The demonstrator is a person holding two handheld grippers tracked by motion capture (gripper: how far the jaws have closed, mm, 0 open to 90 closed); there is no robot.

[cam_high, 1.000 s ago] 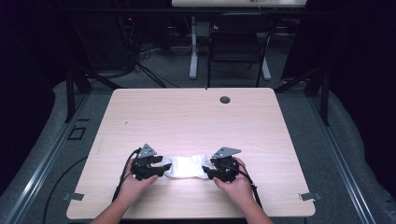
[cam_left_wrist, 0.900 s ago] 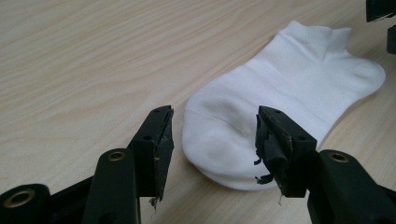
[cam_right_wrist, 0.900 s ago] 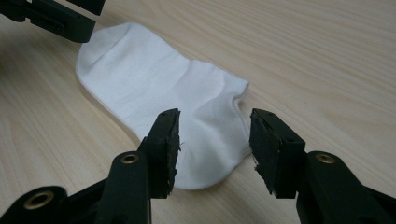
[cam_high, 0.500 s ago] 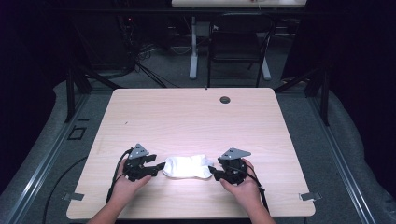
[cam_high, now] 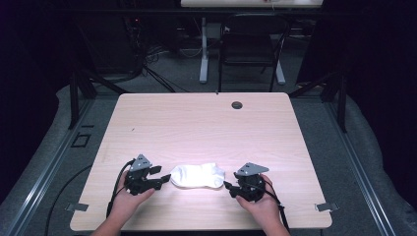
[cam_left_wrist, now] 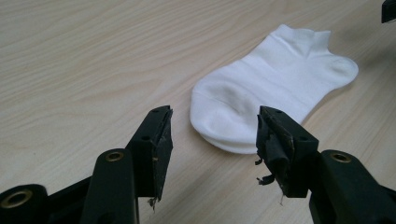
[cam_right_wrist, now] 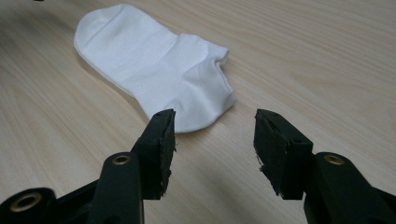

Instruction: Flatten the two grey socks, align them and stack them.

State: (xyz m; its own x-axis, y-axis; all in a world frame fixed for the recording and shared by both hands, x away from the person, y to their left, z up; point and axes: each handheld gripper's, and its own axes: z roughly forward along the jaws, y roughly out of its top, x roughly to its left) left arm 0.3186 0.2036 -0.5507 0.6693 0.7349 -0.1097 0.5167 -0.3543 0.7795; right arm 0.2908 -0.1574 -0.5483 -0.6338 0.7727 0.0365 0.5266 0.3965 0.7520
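Since the earlier frames both hands have drawn outward from the white ankle sock [cam_high: 197, 175]: a second ago the tongs sat right against its two ends, and now each stands clear of it, the left tongs [cam_high: 164, 179] just off the toe end and the right tongs [cam_high: 227, 185] just off the cuff end. The right tongs have just been opening, and nothing is between their jaws. The sock itself looks flatter and longer than it did a second ago, when it lay bunched between the tongs.

The sock lies flat on the light wood tabletop [cam_high: 206, 123], near the person's edge, between the two hands. The high view shows the whole layout, including a small dark round grommet [cam_high: 237, 104] near the far edge, but the sock is a bright, washed-out patch there with no detail. The left gripper view shows the rounded toe of the sock [cam_left_wrist: 268, 91] nearest the left tongs [cam_left_wrist: 212, 135], whose jaws stand apart and empty, with the layered edge of a second thickness under the toe. The right gripper view shows the notched cuff of the sock [cam_right_wrist: 156, 63] nearest the right tongs [cam_right_wrist: 214, 135], also spread wide and holding nothing.

Frayed scraps hang from the pads [cam_left_wrist: 275, 154] of the left tongs. Whether this is one sock folded or two stacked I cannot tell.
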